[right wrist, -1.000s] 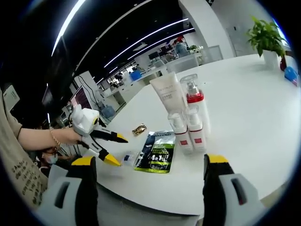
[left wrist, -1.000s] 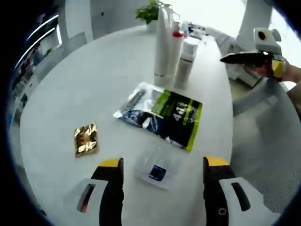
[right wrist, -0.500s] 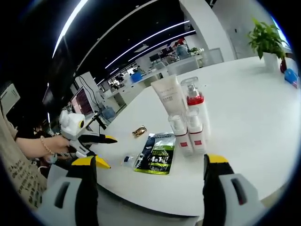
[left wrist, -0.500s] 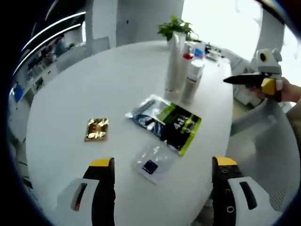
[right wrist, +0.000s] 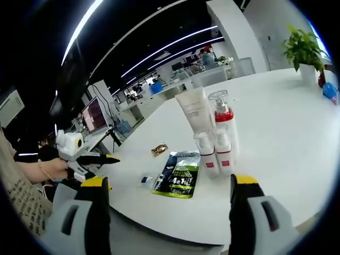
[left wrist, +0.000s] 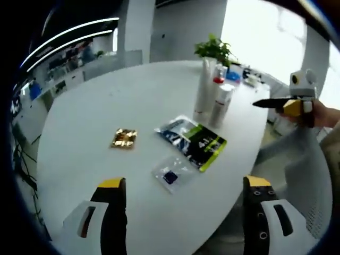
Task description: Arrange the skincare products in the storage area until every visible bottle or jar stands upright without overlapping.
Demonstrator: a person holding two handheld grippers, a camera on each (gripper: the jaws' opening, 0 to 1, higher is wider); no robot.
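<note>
On a smooth white round table [left wrist: 95,117], a cluster of skincare products stands upright and close together: a tall white squeeze tube [right wrist: 192,109] set on its cap, a clear-capped pump bottle with a red collar [right wrist: 222,114], and two small white bottles with red labels [right wrist: 213,154] just in front of them in the right gripper view. Near the bottles lies a flat, glossy black-and-green foil pouch [left wrist: 192,141], with a small clear plastic sachet bearing a dark blue square [left wrist: 171,173] beside it and a crinkled gold foil packet [left wrist: 124,138] lying apart. A green potted plant [left wrist: 213,49] sits at the table's far edge. The left gripper [left wrist: 186,223] hangs over the near edge of the table, its yellow-tipped black jaws spread wide and holding nothing. The right gripper [right wrist: 169,215] is likewise wide apart and empty, held off the table's edge facing the bottles. A person's hand [right wrist: 53,169] grips the left tool, levelled toward the table.
</note>
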